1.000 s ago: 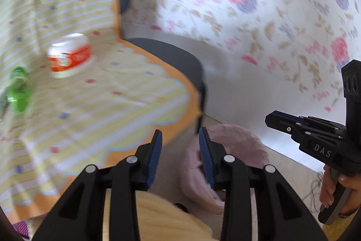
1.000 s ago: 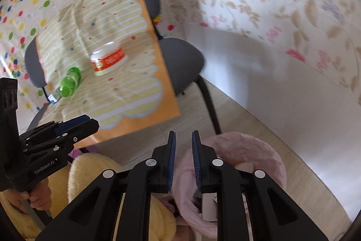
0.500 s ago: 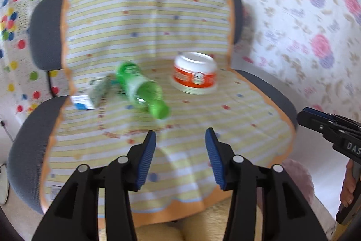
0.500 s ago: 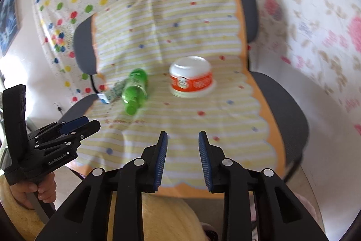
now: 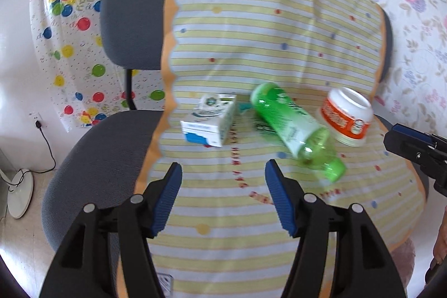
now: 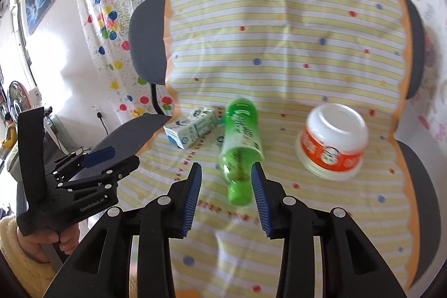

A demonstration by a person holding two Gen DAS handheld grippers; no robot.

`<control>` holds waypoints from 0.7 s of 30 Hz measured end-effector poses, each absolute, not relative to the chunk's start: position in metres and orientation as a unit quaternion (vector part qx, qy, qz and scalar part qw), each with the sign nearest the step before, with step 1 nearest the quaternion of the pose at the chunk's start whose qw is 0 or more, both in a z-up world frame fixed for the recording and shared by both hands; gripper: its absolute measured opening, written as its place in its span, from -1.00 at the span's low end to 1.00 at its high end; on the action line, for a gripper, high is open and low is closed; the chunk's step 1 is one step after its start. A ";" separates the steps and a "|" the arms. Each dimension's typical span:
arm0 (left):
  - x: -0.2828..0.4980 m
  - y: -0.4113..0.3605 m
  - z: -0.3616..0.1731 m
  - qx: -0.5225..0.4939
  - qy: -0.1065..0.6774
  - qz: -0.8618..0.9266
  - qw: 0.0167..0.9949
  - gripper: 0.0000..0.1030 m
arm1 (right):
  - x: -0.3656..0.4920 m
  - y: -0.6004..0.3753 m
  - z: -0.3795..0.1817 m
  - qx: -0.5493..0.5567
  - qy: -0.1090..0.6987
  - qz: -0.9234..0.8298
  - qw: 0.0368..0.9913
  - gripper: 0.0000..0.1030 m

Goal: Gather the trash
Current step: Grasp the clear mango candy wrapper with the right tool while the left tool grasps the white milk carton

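Between the blue pads of the right gripper [image 6: 225, 183], whose jaws stand wide apart and hold nothing, the capped neck of a green bottle [image 6: 239, 151] points toward the camera. That bottle lies on its side on a yellow striped cloth [image 6: 279, 46] draped over two grey chairs [image 6: 145, 46]. Just left of it lies a small white and blue carton [image 6: 192, 127], and to its right, set apart, sits an upturned white and orange tub [image 6: 332, 141]. Further left, the left gripper [image 5: 223, 175] hovers above the cloth, its jaws also spread wide and empty, with the carton [image 5: 209, 123] just beyond its fingertips.
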State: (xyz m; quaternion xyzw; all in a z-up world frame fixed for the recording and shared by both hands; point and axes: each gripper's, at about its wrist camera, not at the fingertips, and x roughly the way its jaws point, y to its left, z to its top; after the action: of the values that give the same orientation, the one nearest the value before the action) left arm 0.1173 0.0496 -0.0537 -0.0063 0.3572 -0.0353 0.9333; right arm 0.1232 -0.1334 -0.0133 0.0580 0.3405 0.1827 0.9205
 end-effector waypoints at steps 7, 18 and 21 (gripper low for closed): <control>0.155 0.089 -0.073 -0.023 0.375 -0.012 0.926 0.17 | 0.182 -0.068 -0.040 0.025 0.374 0.211 0.903 -0.24; 0.194 0.118 -0.096 -0.060 0.394 -0.013 0.917 0.17 | 0.246 0.002 -0.088 -0.091 0.402 0.132 0.901 -0.25; 0.198 0.119 -0.100 -0.063 0.395 -0.017 0.916 0.17 | 0.255 0.001 -0.091 -0.114 0.408 0.099 0.901 -0.25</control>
State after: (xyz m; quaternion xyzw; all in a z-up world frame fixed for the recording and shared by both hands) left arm 0.1978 0.1185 -0.0996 -0.0627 0.3948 -0.0171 0.9165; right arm 0.2546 0.0009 -0.0912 -0.1136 0.4075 0.0986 0.9007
